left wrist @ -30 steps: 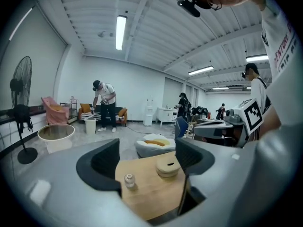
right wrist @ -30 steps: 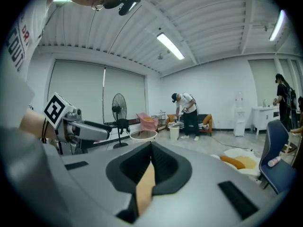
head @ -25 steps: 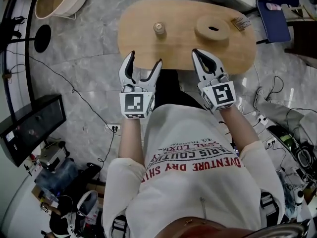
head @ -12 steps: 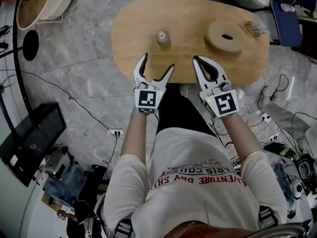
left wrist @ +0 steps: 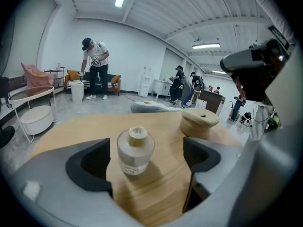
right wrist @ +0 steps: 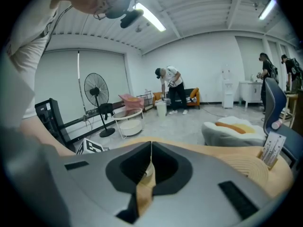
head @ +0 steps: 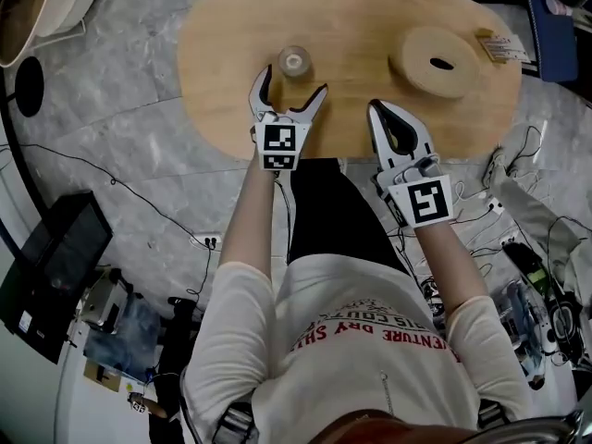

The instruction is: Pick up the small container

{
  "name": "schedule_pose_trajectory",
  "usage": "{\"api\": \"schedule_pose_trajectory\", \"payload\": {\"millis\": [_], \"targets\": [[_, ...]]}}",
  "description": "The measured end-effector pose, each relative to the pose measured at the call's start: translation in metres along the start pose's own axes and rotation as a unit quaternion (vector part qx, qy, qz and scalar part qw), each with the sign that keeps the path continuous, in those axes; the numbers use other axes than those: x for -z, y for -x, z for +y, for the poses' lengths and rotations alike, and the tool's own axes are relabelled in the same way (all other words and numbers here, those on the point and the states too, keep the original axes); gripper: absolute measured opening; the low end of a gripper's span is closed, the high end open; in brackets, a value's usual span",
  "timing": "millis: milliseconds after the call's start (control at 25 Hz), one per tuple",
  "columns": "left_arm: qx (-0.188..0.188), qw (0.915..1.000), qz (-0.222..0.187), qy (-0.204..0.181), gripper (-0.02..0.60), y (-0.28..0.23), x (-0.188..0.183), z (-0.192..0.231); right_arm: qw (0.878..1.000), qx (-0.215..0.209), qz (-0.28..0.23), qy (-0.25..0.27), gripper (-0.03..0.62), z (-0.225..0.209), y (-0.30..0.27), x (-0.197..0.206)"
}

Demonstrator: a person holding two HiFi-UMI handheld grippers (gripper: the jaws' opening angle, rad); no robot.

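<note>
The small container [head: 295, 61], a clear round jar with a pale lid, stands upright on the oval wooden table [head: 370, 26]. My left gripper [head: 290, 86] reaches over the near edge, just short of the jar. In the left gripper view the jar [left wrist: 136, 150] stands between the two dark pads, slightly ahead, touching neither. These jaws are opening wide. My right gripper [head: 396, 126] hovers at the table's near edge, right of the left one, shut and empty. In its own view my right gripper [right wrist: 150, 157] shows both jaws pressed together.
A thick wooden disc with a hole [head: 441, 61] lies at the table's right, and a small printed tag [head: 499, 44] lies beyond it. A blue chair [head: 558, 17] stands at the far right. Cables and a black box [head: 55, 248] lie on the floor. People stand far off [left wrist: 96, 67].
My left gripper has moved forward over the table edge up to the jar, and its jaws have spread wider. The right gripper stays shut near the table edge.
</note>
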State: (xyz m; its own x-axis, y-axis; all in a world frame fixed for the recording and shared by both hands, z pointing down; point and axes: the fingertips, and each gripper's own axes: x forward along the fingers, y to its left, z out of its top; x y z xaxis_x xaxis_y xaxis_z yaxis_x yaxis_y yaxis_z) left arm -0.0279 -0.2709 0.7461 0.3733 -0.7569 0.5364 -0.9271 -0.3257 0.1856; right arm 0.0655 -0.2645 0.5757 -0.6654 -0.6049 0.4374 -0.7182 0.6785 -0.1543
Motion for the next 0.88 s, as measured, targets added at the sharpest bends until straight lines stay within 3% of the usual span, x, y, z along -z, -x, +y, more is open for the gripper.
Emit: {"api": "schedule_pose_trajectory", "payload": {"millis": [200,400,680,880], "targets": [[-0.016,0.9998,0.009,-0.008,0.471,-0.035,0.017,0.016,1.0,0.014,0.017,-0.015,-0.005,-0.02,-0.014,0.021],[-0.004,0.9994,0.003,-0.033,0.469,-0.059,0.019,0.018,0.999,0.031,0.02,-0.024,-0.005,-0.036,-0.031,0.035],[0.005,0.9964,0.024,-0.08,0.465,-0.066,0.029,0.015,0.998,0.048,0.013,-0.043,-0.005,-0.05,-0.049,0.049],[-0.012,0.9943,0.026,-0.103,0.453,-0.068,0.03,0.017,0.997,0.057,0.019,-0.051,-0.003,-0.056,-0.054,0.06]]}}
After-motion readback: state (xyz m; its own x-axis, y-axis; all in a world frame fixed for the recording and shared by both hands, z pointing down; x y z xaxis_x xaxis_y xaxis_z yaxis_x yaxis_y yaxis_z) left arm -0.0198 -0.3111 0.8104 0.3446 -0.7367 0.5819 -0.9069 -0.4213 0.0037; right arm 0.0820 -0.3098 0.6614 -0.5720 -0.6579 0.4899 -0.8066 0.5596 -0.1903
